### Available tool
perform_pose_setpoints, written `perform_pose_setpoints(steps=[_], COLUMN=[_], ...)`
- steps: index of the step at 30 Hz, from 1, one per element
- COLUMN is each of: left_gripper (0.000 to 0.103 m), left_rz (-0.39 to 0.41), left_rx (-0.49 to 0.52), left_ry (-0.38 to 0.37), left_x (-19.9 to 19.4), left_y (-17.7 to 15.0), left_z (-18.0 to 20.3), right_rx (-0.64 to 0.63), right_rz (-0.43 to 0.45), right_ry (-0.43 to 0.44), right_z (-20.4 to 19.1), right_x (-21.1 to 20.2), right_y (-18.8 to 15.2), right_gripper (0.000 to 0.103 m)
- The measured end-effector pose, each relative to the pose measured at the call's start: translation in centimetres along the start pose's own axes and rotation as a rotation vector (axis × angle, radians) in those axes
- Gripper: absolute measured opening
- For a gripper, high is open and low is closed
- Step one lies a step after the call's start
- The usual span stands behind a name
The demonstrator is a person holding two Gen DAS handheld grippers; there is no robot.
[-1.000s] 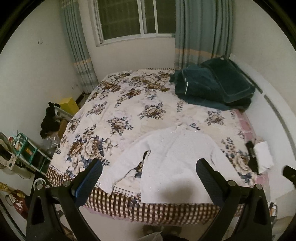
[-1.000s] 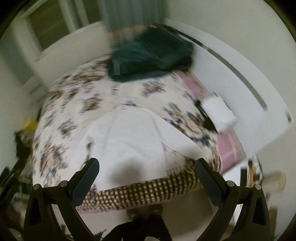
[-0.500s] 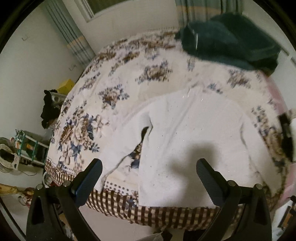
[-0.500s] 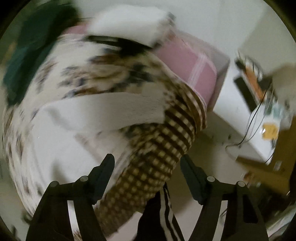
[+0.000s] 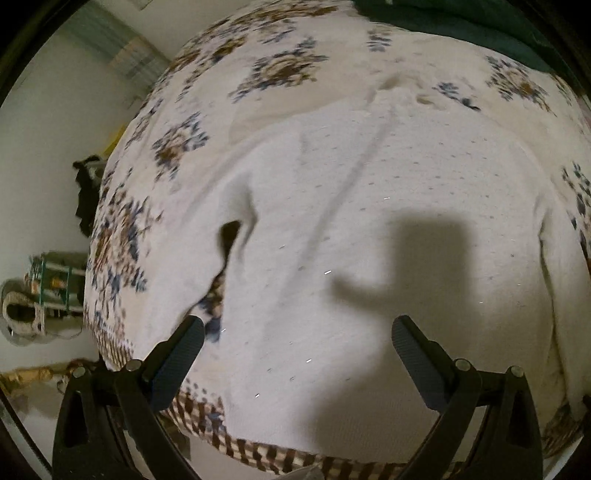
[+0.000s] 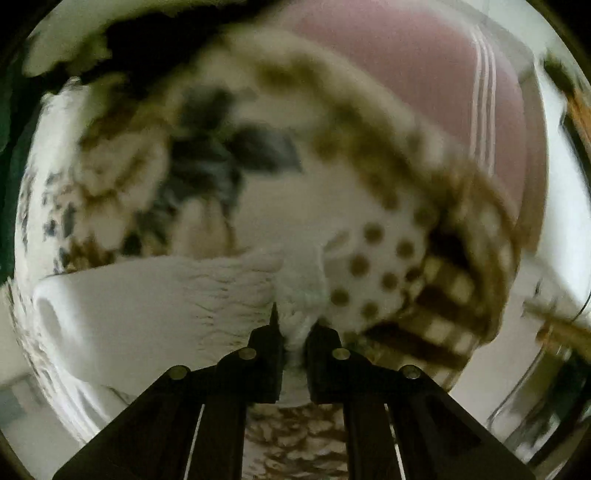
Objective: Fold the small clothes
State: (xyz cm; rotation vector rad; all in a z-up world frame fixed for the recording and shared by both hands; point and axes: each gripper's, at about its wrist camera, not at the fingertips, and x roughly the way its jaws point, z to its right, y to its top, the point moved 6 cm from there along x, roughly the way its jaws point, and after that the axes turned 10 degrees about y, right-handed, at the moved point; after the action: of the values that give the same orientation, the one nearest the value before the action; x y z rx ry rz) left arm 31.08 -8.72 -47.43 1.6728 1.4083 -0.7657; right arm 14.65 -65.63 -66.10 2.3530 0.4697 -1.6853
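A white knit sweater [image 5: 369, 240] lies flat on the flowered bedspread [image 5: 280, 70], its hem toward the bed's near edge. My left gripper [image 5: 295, 354] hovers open just above the sweater's lower body, with nothing between its fingers; its shadow falls on the knit. In the right wrist view the sweater's sleeve [image 6: 147, 306] runs in from the left. My right gripper [image 6: 297, 328] points down at it, and its jaws are closing with the cuff [image 6: 301, 288] pinched between them.
A dark green blanket [image 5: 461, 22] lies at the bed's far side. The bedspread's checked border [image 5: 266, 452] hangs over the near edge. A green rack [image 5: 51, 280] and dark clothing [image 5: 86, 199] stand on the floor to the left. A pink sheet [image 6: 406, 74] shows at the bed's corner.
Both grippers have dropped toward the bed. The left stays open over the sweater's body. The right has swung to the bed's corner and gone from wide open to closed on the sleeve cuff.
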Motion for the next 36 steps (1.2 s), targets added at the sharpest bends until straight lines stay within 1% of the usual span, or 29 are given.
perform_pose_setpoints(steps=[1, 3, 6, 8, 9, 10, 11, 12, 13, 14, 16, 17, 18, 20, 22, 24, 25, 26, 27, 28, 30, 32, 36], left_gripper=[0.103, 0.103, 0.103, 0.103, 0.103, 0.103, 0.103, 0.103, 0.103, 0.103, 0.103, 0.103, 0.103, 0.103, 0.103, 0.103, 0.103, 0.103, 0.103, 0.103, 0.103, 0.103, 0.103], left_rz=[0.008, 0.037, 0.061, 0.064, 0.059, 0.051, 0.043, 0.039, 0.036, 0.034, 0.028, 0.022, 0.018, 0.006, -0.005, -0.010, -0.013, -0.017, -0.019, -0.023, -0.026, -0.021, -0.003], left_rx=[0.011, 0.039, 0.065, 0.076, 0.079, 0.083, 0.086, 0.089, 0.093, 0.096, 0.104, 0.111, 0.114, 0.117, 0.116, 0.110, 0.104, 0.097, 0.091, 0.083, 0.056, 0.020, -0.030], left_ry=[-0.006, -0.018, -0.033, -0.044, -0.050, -0.054, -0.058, -0.062, -0.066, -0.067, -0.068, -0.066, -0.063, -0.057, -0.052, -0.051, -0.050, -0.052, -0.055, -0.059, -0.083, -0.113, -0.161], left_x=[-0.2, -1.0, -1.5, -1.4, -1.2, -1.0, -0.7, -0.5, -0.4, -0.3, 0.0, 0.3, 0.5, 1.1, 1.6, 2.2, 2.6, 3.0, 3.3, 3.6, 4.1, 4.6, 5.6], left_y=[0.4, 1.1, 1.9, 2.3, 2.4, 2.4, 2.4, 2.3, 2.2, 2.1, 1.8, 1.5, 1.4, 1.1, 1.0, 1.0, 1.0, 1.0, 1.0, 1.0, 1.1, 1.2, 1.3], left_z=[0.6, 1.7, 3.2, 4.1, 4.6, 4.9, 5.3, 5.7, 6.0, 6.3, 6.8, 6.9, 7.1, 7.2, 7.4, 7.5, 7.4, 7.4, 7.4, 7.4, 7.3, 7.0, 6.6], right_rx=[-0.009, 0.012, 0.017, -0.012, -0.029, -0.040, -0.042, -0.025, 0.016, 0.070, 0.186, 0.245, 0.302, 0.391, 0.434, 0.492, 0.533, 0.568, 0.592, 0.592, 0.539, 0.459, 0.295], right_rz=[0.032, 0.084, 0.144, 0.153, 0.133, 0.098, 0.060, 0.037, 0.038, 0.053, 0.067, 0.073, 0.065, 0.050, 0.058, 0.061, 0.090, 0.135, 0.179, 0.199, 0.245, 0.294, 0.390], right_ry=[0.005, 0.028, 0.033, 0.023, 0.034, 0.039, 0.019, -0.007, 0.007, 0.048, 0.117, 0.167, 0.221, 0.289, 0.345, 0.363, 0.371, 0.377, 0.377, 0.362, 0.338, 0.324, 0.329], right_z=[0.1, 0.9, 2.2, 2.5, 2.6, 2.9, 3.6, 4.5, 5.5, 6.5, 7.3, 7.9, 8.5, 9.3, 9.6, 8.8, 8.7, 8.9, 9.0, 8.5, 7.9, 6.8, 3.4], right_x=[-1.1, -3.2, -5.0, -4.9, -4.1, -3.1, -1.8, -1.0, -0.6, -0.4, -1.0, -0.5, -0.1, 1.9, 4.0, 5.2, 5.4, 5.6, 5.5, 4.6, 3.4, 1.1, -4.1], right_y=[0.6, 2.2, 5.2, 6.9, 7.8, 8.2, 8.6, 8.8, 8.8, 8.7, 7.7, 7.2, 6.1, 5.2, 5.0, 5.0, 5.1, 5.2, 5.3, 5.2, 5.5, 6.0, 7.0], right_gripper=[0.009, 0.009, 0.009, 0.009, 0.010, 0.018, 0.027, 0.045, 0.050, 0.050, 0.060, 0.061, 0.061, 0.061, 0.061, 0.062, 0.063, 0.062, 0.047, 0.011, 0.012, 0.012, 0.011])
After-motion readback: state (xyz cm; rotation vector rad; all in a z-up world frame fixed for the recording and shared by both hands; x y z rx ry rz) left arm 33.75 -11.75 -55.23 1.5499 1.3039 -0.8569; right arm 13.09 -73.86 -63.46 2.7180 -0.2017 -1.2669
